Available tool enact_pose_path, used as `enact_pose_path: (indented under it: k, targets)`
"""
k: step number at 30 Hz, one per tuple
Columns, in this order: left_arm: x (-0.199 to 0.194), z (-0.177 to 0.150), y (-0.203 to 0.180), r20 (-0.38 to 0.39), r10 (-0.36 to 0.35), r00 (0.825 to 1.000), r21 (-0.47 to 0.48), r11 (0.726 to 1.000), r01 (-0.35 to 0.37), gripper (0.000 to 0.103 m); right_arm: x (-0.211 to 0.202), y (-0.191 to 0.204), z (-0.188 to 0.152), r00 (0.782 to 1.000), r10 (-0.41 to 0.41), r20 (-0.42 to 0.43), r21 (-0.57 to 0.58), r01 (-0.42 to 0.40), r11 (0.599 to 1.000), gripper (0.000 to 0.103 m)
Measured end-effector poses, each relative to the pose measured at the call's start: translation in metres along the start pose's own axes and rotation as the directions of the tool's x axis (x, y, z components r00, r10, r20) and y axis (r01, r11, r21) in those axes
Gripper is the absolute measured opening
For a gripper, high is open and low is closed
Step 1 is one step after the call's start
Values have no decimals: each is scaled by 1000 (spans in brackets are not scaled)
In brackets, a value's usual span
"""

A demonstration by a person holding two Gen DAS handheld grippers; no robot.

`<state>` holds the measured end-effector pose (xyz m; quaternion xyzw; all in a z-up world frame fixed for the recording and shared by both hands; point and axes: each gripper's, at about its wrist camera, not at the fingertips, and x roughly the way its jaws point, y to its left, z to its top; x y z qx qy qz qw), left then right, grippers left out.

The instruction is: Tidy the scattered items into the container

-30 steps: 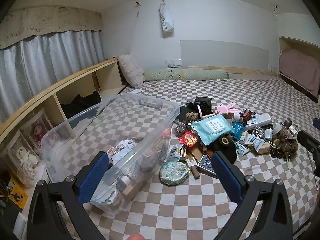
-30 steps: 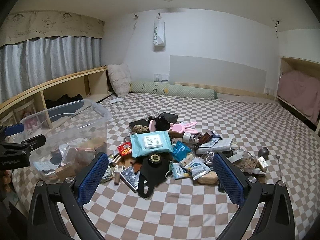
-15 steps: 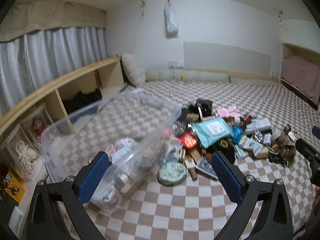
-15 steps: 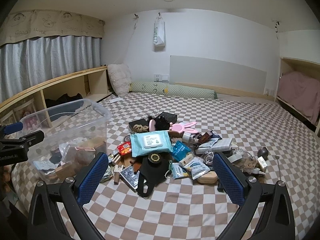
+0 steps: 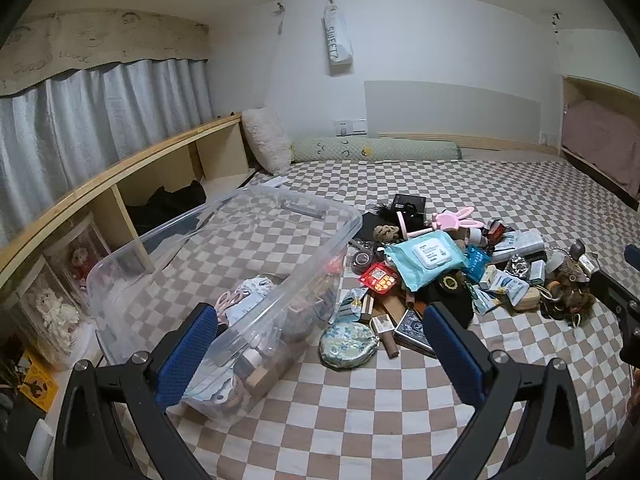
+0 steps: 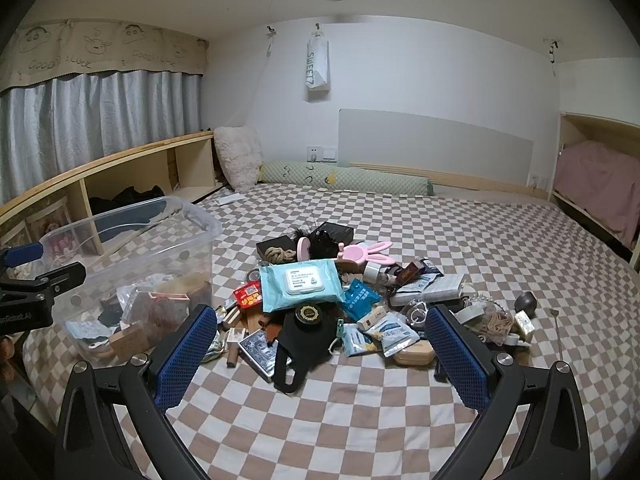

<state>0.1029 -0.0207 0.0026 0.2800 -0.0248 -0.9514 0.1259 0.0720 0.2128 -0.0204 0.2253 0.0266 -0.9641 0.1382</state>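
Checkered bedding point(image 6: 400, 420) covers the bed where we work, with a curtain point(image 6: 100, 116) and wooden shelf point(image 6: 120, 160) along one side. Our clear plastic container point(image 5: 224, 264) sits on the bed just beside the pile of scattered items point(image 6: 352, 300); it already holds a jumble at its near end: small boxes, papers, something white and pink, hard to tell apart through the wall. The far half is bare. In the pile we see a blue wet-wipe pack point(image 6: 302, 282), a black face mask point(image 6: 296, 344), a pink bunny mirror point(image 6: 366, 252), a card deck point(image 6: 260, 350) and a floral pouch point(image 5: 348, 344) close to the container's wall.

Our left hand-held gripper point(image 5: 320, 354) hovers spread wide, holding nothing, over the container's near corner and the pouch. Our right hand-held gripper point(image 6: 320, 354) is equally wide and empty above the pile. Compared with a second ago, nothing has shifted in the pile or the container; the left view has only wobbled slightly.
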Motion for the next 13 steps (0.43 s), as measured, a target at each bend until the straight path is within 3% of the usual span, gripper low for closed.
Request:
enact_pose_path:
  k: [13]
  targets:
    - [1, -1, 2, -10, 9, 1000, -10, 1000, -9, 103, 0, 0, -1, 1000, 0, -5, 1, 0, 1000, 103]
